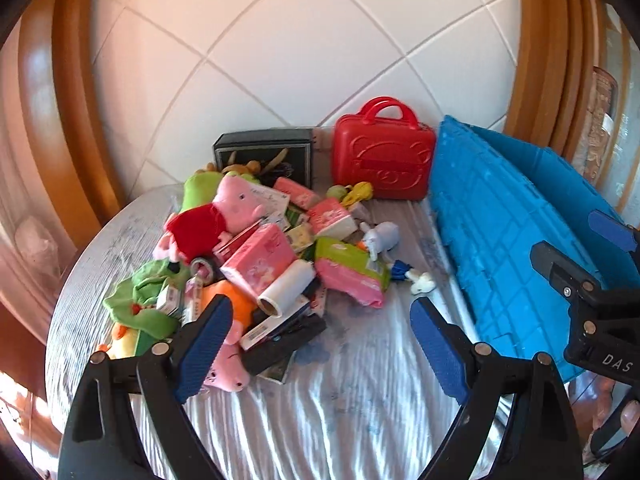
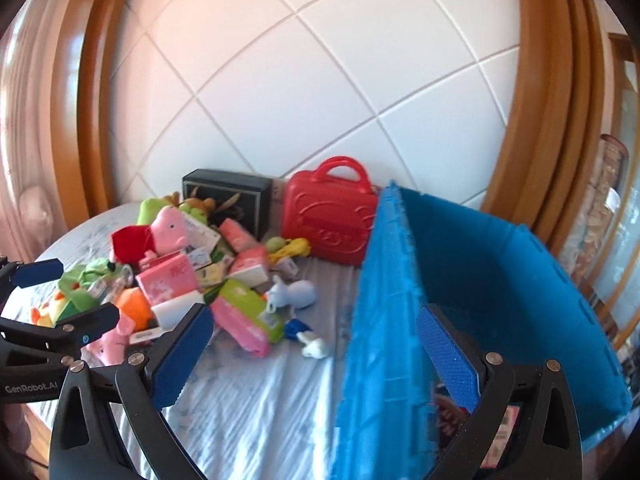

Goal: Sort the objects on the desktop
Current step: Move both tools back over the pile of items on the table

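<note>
Both grippers empty, jaws apart. Left gripper faces toy pile at 11 o'clock; single out white roll, carry to blue crate. Right gripper straddles crate wall.

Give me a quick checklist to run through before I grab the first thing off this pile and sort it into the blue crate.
1. Left hand-held gripper open and holding nothing: ok.
2. Right hand-held gripper open and holding nothing: ok.
3. Blue crate open at the top, within sight: ok.
4. Room inside the crate: cannot tell; something printed lies at the bottom, mostly hidden by the right gripper.
5. A loose item on top of the pile: ok; the white roll lies on top, nearest the left gripper.
6. Red case and black box standing apart behind the pile: ok.
</note>
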A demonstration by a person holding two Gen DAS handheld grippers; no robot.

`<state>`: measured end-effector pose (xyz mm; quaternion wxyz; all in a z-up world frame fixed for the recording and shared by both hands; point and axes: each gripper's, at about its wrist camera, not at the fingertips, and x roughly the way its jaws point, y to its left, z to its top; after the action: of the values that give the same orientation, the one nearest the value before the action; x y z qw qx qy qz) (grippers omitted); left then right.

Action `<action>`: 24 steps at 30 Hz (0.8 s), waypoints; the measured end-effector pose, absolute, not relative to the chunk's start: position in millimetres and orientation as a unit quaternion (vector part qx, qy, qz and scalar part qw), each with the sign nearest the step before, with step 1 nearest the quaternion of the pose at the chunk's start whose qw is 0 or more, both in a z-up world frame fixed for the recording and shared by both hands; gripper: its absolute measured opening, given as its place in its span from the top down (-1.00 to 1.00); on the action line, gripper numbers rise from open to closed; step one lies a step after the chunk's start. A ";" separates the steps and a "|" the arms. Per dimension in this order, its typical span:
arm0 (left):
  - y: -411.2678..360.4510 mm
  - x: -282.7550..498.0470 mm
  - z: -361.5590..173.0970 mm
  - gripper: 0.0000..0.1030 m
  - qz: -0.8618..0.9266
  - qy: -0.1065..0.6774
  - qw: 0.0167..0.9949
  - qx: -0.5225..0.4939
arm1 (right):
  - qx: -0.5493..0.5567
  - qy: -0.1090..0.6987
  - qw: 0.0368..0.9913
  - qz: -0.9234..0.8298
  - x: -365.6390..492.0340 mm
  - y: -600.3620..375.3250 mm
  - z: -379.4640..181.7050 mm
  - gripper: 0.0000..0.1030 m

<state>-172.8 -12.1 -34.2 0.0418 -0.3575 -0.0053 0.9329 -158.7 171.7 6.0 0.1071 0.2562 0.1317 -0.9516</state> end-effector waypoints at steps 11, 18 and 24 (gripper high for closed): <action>-167.3 -179.0 -165.9 -0.75 0.881 -0.048 -0.061 -0.466 | 0.398 0.160 0.187 -0.884 -207.8 41.9 -111.7 -1.00; -213.6 -173.9 -232.7 -0.42 0.860 -0.061 -0.092 -0.497 | 0.458 0.145 0.234 -0.845 -212.5 -11.6 -173.7 -1.00; -219.4 -188.1 -258.0 -0.36 0.857 -0.061 -0.088 -0.504 | 0.494 0.147 0.209 -0.831 -224.1 -25.2 -207.1 -0.83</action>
<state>-188.1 -219.4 -258.0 -0.0875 -0.5035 -0.0615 0.8573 -224.1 -25.2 -207.1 0.2093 0.4943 0.1470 -0.8308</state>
